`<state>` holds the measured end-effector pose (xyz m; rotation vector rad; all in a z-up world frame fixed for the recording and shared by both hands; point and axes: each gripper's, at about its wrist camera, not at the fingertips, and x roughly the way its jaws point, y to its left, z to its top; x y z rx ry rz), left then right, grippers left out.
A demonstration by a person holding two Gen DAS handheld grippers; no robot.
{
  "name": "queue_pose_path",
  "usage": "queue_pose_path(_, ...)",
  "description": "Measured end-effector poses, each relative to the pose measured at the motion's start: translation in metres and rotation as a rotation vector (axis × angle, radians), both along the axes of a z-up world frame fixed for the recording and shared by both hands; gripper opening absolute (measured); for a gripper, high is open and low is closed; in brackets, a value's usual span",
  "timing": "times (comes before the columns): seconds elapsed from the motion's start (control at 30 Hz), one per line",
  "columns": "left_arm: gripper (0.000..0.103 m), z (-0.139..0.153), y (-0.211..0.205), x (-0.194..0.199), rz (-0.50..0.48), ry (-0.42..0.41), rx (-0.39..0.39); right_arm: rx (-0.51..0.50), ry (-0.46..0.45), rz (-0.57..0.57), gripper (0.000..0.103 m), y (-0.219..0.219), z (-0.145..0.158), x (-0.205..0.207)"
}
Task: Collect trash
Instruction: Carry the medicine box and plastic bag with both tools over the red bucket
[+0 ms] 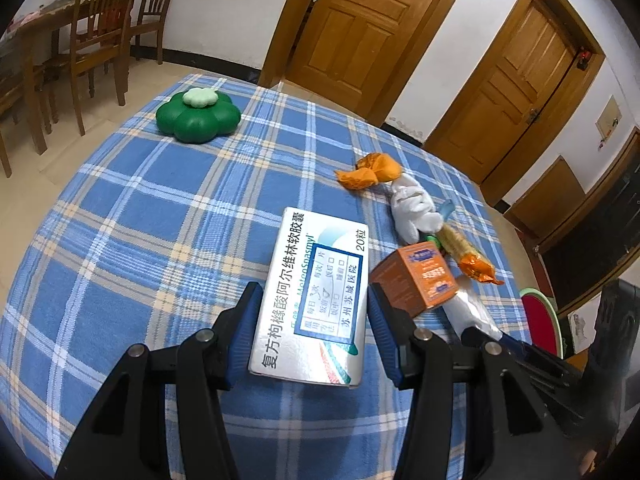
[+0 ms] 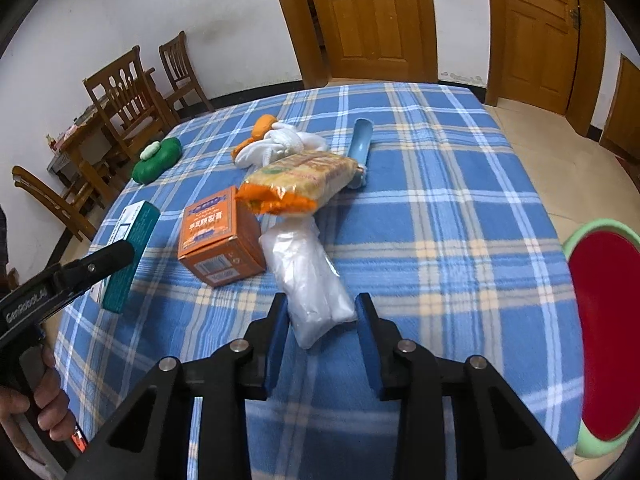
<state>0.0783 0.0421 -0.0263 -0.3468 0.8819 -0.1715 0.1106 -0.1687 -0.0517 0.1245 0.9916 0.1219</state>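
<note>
My left gripper (image 1: 312,296) is shut on a white medicine box (image 1: 316,280), its blue pads pressed against the two long sides. From the right wrist view the box (image 2: 128,248) hangs tilted above the cloth. My right gripper (image 2: 321,302) is shut on the near end of a white plastic bag (image 2: 308,276) lying on the blue plaid tablecloth (image 2: 440,200). An orange carton (image 2: 220,236) stands just left of the bag. A cracker pack (image 2: 300,180) lies behind the carton. Farther back are crumpled white tissue (image 2: 280,140) and orange peel (image 2: 262,128).
A red basin with a green rim (image 2: 600,332) sits off the table's right edge. A green flower-shaped container (image 1: 198,116) rests at the far left of the table, and a blue scoop (image 2: 360,148) lies behind the crackers. Wooden chairs (image 2: 128,100) and doors (image 2: 372,16) stand beyond.
</note>
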Motion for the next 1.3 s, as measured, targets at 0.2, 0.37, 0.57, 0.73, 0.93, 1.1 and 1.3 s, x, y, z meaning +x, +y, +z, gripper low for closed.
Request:
queue_pose_path(0.2, 0.053, 0.006, -0.006, -0.004, -0.023, -0.005, -0.034, 0.025, -0.024, -0.023, 0.036, -0.014, 0.01, -0.02)
queue_pose_path(0.37, 0.053, 0.012, -0.011, -0.007, -0.041, -0.008, -0.054, 0.044, -0.047, -0.043, 0.036, -0.026, 0.019, -0.033)
queue_pose_path(0.57, 0.053, 0.018, -0.018, -0.009, -0.057, -0.013, -0.064, 0.068, -0.081, -0.082, 0.036, -0.043, 0.03, -0.046)
queue_pose_path(0.73, 0.053, 0.024, -0.025, -0.012, -0.073, -0.022, -0.07, 0.086, -0.105, -0.115, 0.036, -0.058, 0.037, -0.053)
queue_pose_path(0.93, 0.053, 0.033, -0.038, -0.015, -0.104, -0.035, -0.071, 0.1, -0.14, -0.156, 0.036, -0.074, 0.048, -0.063)
queue_pose_path(1.1, 0.053, 0.039, -0.048, -0.018, -0.127, -0.04, -0.074, 0.109, -0.168, -0.185, 0.036, -0.088, 0.056, -0.071)
queue_pose_path(1.3, 0.053, 0.046, -0.062, -0.02, -0.16, -0.046, -0.07, 0.117, -0.19, -0.222, 0.036, -0.106, 0.063, -0.079)
